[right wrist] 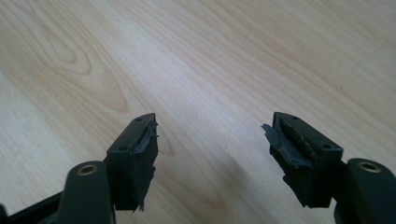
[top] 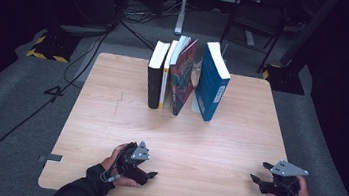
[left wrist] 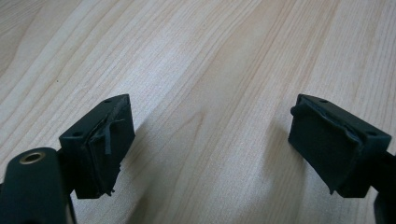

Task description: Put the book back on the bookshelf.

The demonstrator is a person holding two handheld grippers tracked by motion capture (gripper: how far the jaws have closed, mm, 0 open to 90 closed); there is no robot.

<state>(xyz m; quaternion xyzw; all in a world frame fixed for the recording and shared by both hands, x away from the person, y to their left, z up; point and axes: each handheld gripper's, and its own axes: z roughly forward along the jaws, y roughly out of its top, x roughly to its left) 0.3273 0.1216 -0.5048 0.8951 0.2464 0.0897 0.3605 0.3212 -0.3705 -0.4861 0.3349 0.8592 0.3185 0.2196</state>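
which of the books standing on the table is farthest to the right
The thick blue-covered book, standing at the right end of the row, apart from the leaning red-covered book beside it.

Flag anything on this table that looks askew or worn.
The red book leans sideways among the upright books, its top tipped toward the blue book. The pad lining on the right gripper looks frayed and is peeling at the edges; the left gripper shows similar wear.

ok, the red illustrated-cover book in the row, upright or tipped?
Tipped. The red illustrated-cover book leans left, its top against the thin white book; the black book beside them stands upright.
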